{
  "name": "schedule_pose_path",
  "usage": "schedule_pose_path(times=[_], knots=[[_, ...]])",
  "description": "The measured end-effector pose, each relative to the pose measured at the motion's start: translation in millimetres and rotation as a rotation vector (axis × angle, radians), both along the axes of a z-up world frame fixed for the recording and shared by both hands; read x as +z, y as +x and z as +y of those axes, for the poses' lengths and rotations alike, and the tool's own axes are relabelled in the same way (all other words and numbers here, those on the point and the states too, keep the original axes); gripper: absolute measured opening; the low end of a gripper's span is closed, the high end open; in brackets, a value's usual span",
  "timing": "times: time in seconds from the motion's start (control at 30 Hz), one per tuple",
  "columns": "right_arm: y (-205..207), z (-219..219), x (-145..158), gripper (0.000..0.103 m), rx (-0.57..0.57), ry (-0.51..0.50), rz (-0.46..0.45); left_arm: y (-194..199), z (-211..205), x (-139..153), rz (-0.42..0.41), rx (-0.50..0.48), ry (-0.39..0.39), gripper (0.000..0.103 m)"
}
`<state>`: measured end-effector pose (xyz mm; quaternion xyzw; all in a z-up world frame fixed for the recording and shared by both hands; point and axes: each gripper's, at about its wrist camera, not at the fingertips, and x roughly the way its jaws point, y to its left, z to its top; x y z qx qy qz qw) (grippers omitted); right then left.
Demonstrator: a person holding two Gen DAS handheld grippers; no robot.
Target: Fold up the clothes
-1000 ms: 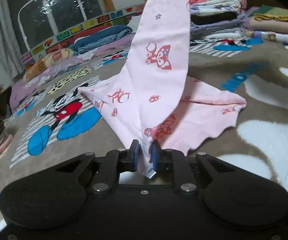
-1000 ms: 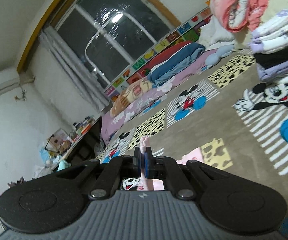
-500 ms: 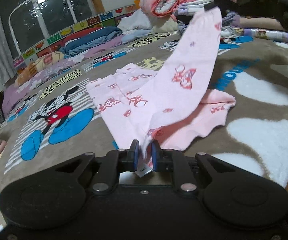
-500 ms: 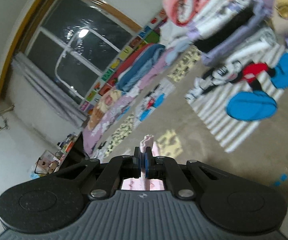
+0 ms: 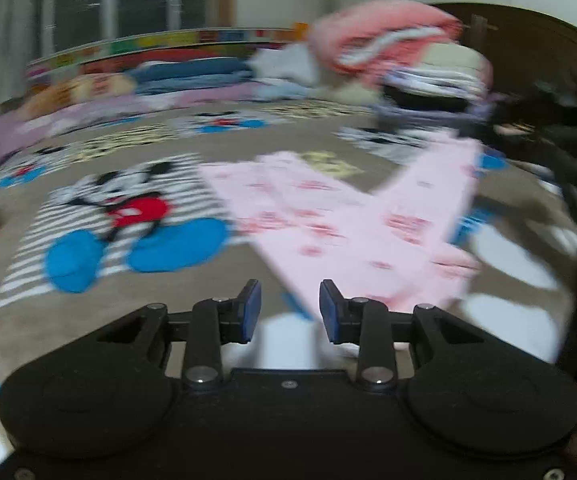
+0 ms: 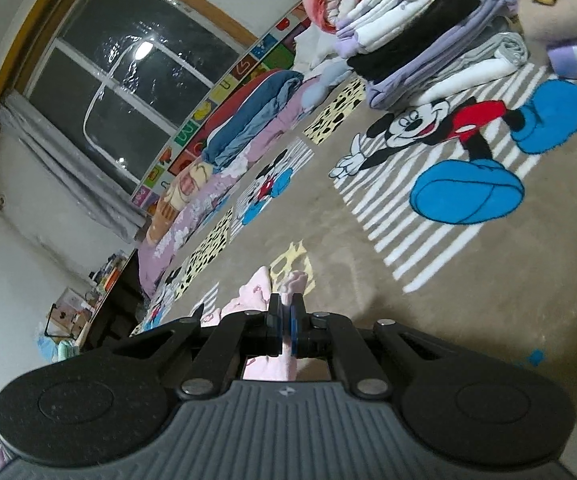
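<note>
A pink garment with red prints (image 5: 328, 216) lies on the brown Mickey Mouse blanket (image 5: 136, 216), one strip of it rising toward the far right. The left wrist view is motion-blurred. My left gripper (image 5: 290, 312) is open and empty, its blue pads apart, just short of the garment's near edge. My right gripper (image 6: 285, 320) is shut on a bunched end of the pink garment (image 6: 294, 282), low over the blanket (image 6: 408, 280).
A tall stack of folded clothes (image 6: 420, 28) stands at the back right on the blanket, also blurred in the left wrist view (image 5: 420, 76). Rolled bedding (image 6: 248, 120) lines the far wall under a window (image 6: 128, 64). A cluttered shelf (image 6: 88, 304) is at the left.
My left gripper has opened and let go of the garment's near end, which now lies on the blanket. My right gripper has come down with its end, laying the raised strip lower.
</note>
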<state>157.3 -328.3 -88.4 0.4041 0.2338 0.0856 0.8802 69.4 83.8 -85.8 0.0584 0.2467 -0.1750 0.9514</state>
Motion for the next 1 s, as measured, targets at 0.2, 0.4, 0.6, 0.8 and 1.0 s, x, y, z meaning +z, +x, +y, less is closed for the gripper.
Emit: schedule_pose_path(times=[0.2, 0.4, 0.6, 0.8, 1.0], knots=[[0, 4, 7, 0.006, 0.024, -0.012, -0.012, 11, -34, -3, -0.028, -0.075, 0.012, 0.029], [5, 10, 20, 0.006, 0.023, -0.047, -0.006, 25, -73, -29, 0.093, -0.229, 0.136, 0.029], [19, 22, 47, 0.006, 0.047, -0.066, -0.029, 23, -64, -12, 0.116, -0.305, 0.04, 0.062], [41, 46, 78, 0.006, 0.094, -0.086, -0.064, 20, -66, -22, 0.148, -0.346, 0.107, 0.062], [69, 80, 99, 0.006, 0.144, -0.135, -0.07, 18, -56, -25, 0.171, -0.368, 0.096, 0.066]])
